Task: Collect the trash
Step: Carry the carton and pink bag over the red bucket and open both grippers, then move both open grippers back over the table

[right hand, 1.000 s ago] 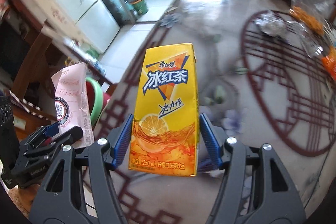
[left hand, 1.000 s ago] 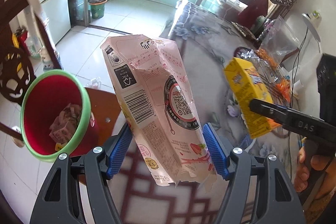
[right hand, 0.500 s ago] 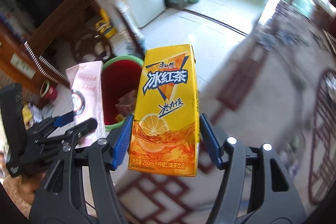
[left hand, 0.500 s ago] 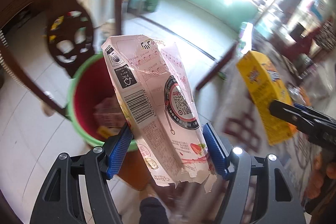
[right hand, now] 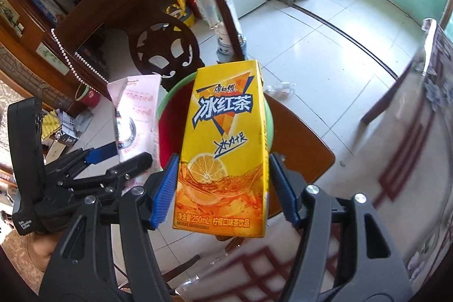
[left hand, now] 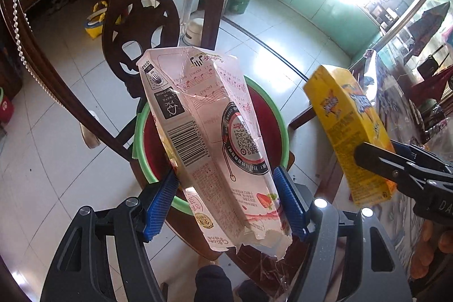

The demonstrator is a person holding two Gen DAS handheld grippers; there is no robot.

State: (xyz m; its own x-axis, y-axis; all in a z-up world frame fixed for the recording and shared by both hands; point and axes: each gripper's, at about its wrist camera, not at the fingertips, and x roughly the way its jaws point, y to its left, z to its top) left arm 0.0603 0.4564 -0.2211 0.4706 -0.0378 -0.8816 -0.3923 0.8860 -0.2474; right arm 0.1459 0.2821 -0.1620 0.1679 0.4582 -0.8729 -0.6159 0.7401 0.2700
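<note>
The left tool (left hand: 226,205) is clamped on a flattened pink carton (left hand: 209,137), its blue pads pressing the carton's two edges near the torn lower end. The right tool (right hand: 223,188) grips a yellow iced-tea carton (right hand: 226,149) the same way, pads tight on both sides of its lower half. Both cartons stand up past the fingertips, and both hang over the red bin with the green rim (left hand: 280,120), which sits just beyond and below the tools on the seat of a dark wooden chair (right hand: 300,137). From the left side the pink carton covers most of the bin's mouth; from the right the yellow one hides its middle, with the pink carton just to its left.

So the carrying looks done and the dropping is what's left: neither carton is in the bin yet. I'd say letting go of both would finish this pair. I cannot see what is already inside the bin. The tabletop (right hand: 424,115), off to the right of the tools, shows too little here to say whether more trash waits on it.
</note>
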